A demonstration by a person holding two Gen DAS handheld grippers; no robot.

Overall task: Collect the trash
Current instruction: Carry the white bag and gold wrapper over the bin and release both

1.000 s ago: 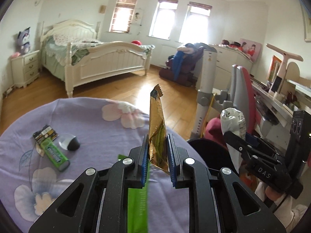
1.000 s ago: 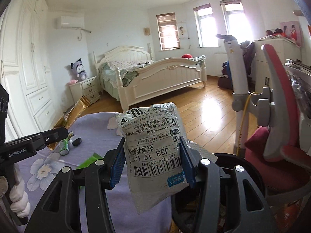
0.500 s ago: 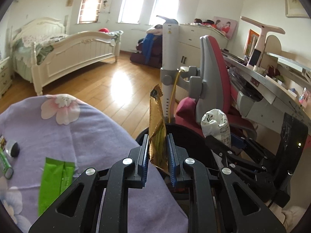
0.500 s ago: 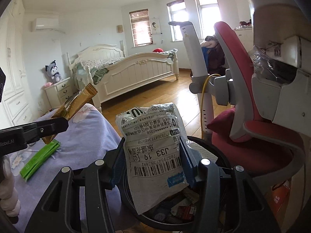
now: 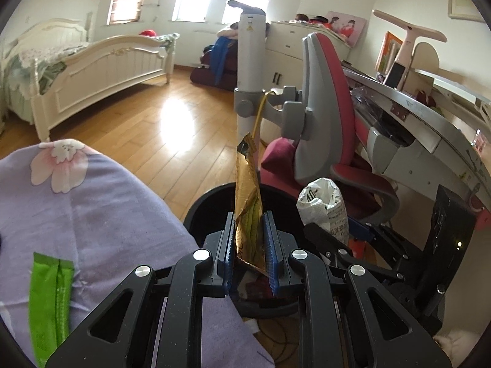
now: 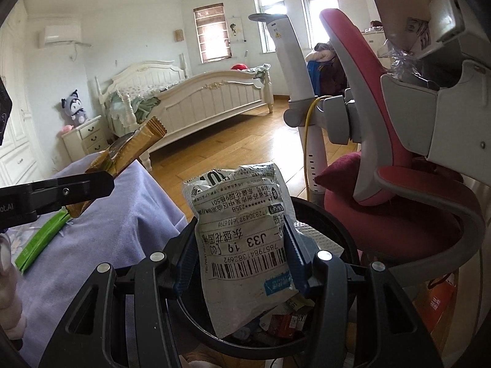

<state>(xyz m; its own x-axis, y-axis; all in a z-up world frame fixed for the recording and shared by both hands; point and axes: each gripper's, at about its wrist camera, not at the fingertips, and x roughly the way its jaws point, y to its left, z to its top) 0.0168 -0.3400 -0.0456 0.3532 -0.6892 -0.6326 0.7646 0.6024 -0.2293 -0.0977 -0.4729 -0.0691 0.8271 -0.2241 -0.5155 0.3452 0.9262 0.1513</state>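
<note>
My left gripper [image 5: 249, 253] is shut on a gold foil wrapper [image 5: 247, 196] that stands upright over the rim of a black trash bin [image 5: 208, 205]. The right gripper [image 6: 242, 254] is shut on a crumpled white mailing bag with a barcode [image 6: 242, 239], held above the same bin [image 6: 322, 214], which has scraps of rubbish inside. From the right wrist view the left gripper [image 6: 76, 188] and its gold wrapper [image 6: 135, 145] show at the left. The white bag [image 5: 325, 202] appears at the right in the left wrist view. A green packet [image 5: 50, 294] lies on the purple flowered cloth [image 5: 92, 208].
A red and grey chair [image 5: 322, 116] and a white pole [image 5: 250, 70] stand just behind the bin. A curved desk [image 5: 429, 122] runs along the right. A white bed [image 6: 199, 98] and wooden floor [image 5: 153, 116] lie beyond. A white-sleeved hand [image 6: 12, 316] shows at the lower left.
Both grippers swung right from the purple cloth and came down over the black bin, still gripping the gold wrapper and the white bag. The small items on the cloth left view.
</note>
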